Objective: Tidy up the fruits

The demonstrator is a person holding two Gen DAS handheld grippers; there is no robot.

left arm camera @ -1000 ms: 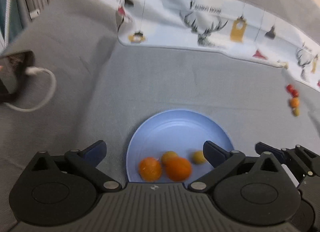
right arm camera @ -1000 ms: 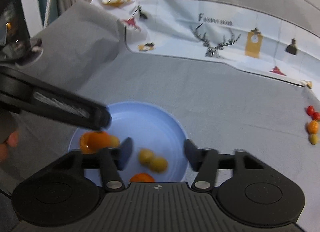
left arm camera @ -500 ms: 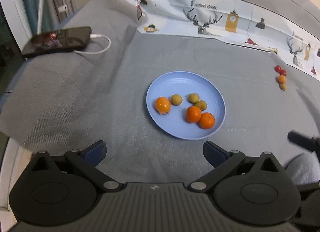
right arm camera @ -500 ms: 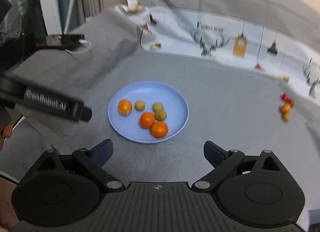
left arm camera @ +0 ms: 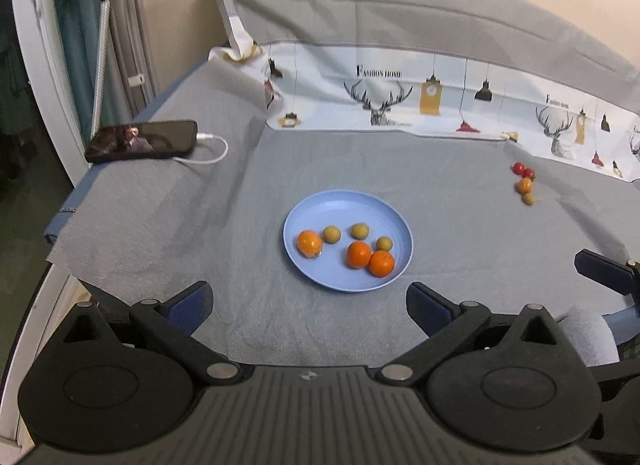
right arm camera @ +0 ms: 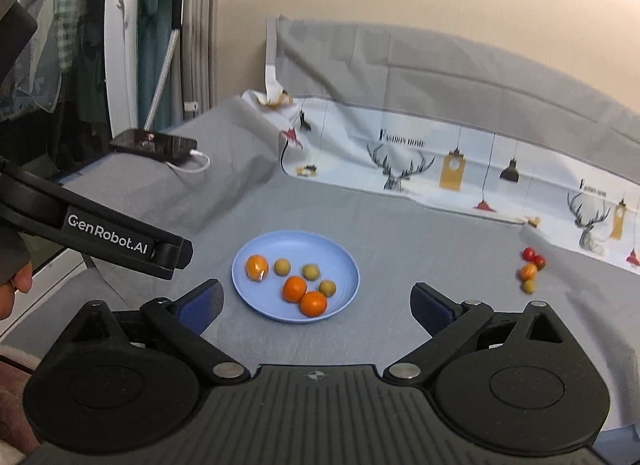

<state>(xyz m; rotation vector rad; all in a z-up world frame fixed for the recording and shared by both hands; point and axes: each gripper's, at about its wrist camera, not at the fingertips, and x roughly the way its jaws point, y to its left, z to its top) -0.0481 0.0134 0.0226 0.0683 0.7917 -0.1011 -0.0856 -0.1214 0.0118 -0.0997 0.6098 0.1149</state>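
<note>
From my left gripper (left arm camera: pixel 308 301), jaws released and empty, the blue plate (left arm camera: pixel 320 205) on the bed holds three oranges (left arm camera: pixel 359 254) and three greenish fruits (left arm camera: pixel 331 233). From my right gripper (right arm camera: pixel 316 303), jaws spread empty after opening, same plate (right arm camera: pixel 296 239), same six.

Smooth pale-blue plastic plate (left arm camera: pixel 348 205), satin finish. Matt grey woven cloth bedcover (left arm camera: pixel 360 157), slightly coarse. Glossy black glass-faced phone (left arm camera: pixel 144 141) with smooth white plastic cable (left arm camera: pixel 212 153). Matt black plastic left tongs (left arm camera: pixel 309 305), ribbed housing, bare metal pivot pins.
</note>
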